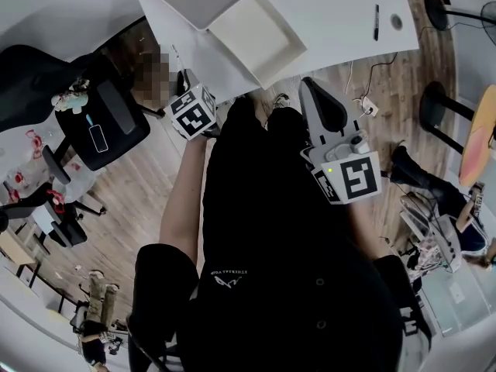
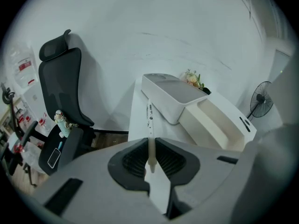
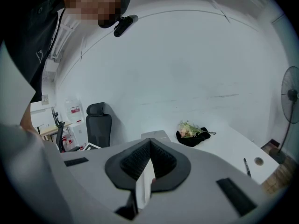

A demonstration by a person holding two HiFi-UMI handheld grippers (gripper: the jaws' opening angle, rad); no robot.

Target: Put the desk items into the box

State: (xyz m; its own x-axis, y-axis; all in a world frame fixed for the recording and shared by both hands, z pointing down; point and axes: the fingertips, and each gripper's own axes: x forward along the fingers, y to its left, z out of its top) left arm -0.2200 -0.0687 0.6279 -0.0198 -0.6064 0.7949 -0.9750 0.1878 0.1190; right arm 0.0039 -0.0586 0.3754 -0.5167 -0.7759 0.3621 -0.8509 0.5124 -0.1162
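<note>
My left gripper point(image 2: 150, 143) is shut on a thin white pen point(image 2: 150, 120), which points over the near edge of the white desk point(image 2: 135, 120) towards the box. The box is a white tub with a grey inside point(image 2: 174, 96), and a cream shallow part point(image 2: 212, 121) lies against it. In the head view the box point(image 1: 232, 14) sits at the top middle, with the left gripper point(image 1: 184, 84) just short of the desk edge. My right gripper point(image 3: 148, 146) is shut with nothing in it and hangs off the desk point(image 1: 316, 99). A black pen point(image 1: 377, 22) and a small round item point(image 1: 397, 22) lie on the desk's right part.
A black office chair point(image 1: 101, 122) stands left of the desk with small things on its seat. At the desk's far end a bunch of flowers rests on a black thing point(image 3: 191, 130). Fans point(image 1: 446, 10) and cables point(image 1: 364, 103) are on the wooden floor to the right.
</note>
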